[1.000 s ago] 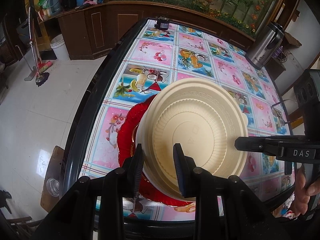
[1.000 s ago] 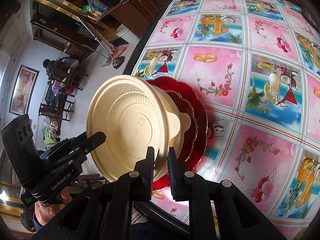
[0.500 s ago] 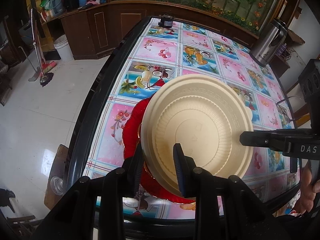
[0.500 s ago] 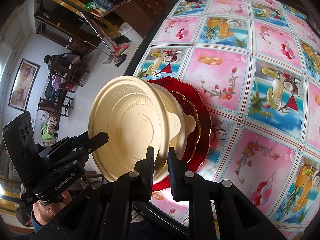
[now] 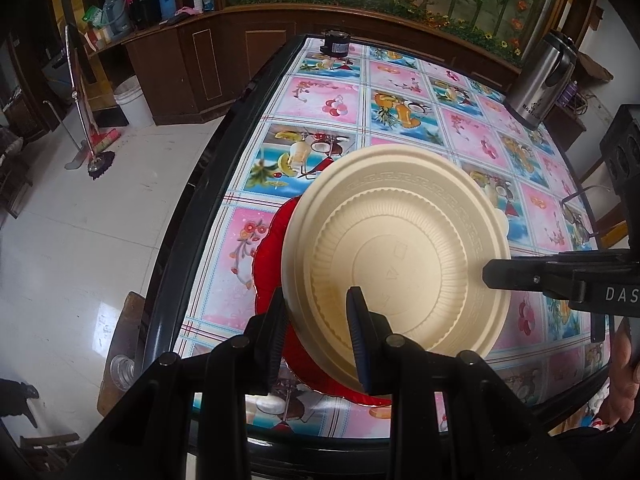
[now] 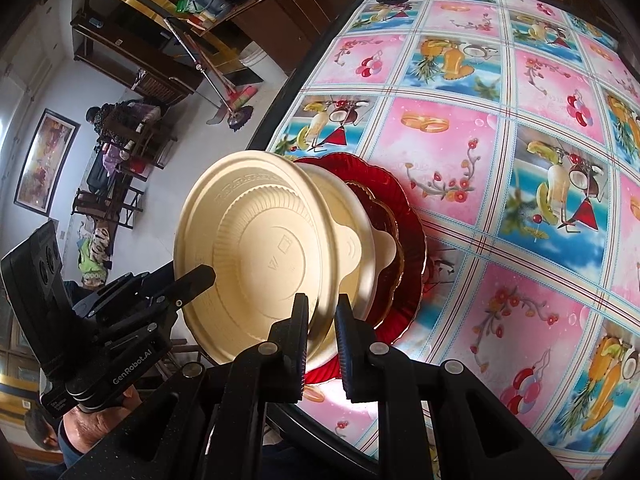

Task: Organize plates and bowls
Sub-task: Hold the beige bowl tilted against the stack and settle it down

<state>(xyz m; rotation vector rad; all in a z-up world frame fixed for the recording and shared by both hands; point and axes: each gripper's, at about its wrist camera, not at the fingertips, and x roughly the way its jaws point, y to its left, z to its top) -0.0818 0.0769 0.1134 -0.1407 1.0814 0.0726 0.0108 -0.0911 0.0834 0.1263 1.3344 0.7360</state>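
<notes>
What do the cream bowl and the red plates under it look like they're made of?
Cream bowl: likely moulded plastic or melamine, matte, with embossed ribbing and marks on its base. Red plates: probably glass or glossy clear plastic, going by their translucent shine, scalloped edges and gold rim.

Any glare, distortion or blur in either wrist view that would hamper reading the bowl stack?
Left wrist view: strong fisheye bending of the table edge, window glare on the floor, cream bowl sharp. Right wrist view: same warping, bright patch on the tablecloth by the red plate; right tongs sharp.
</notes>
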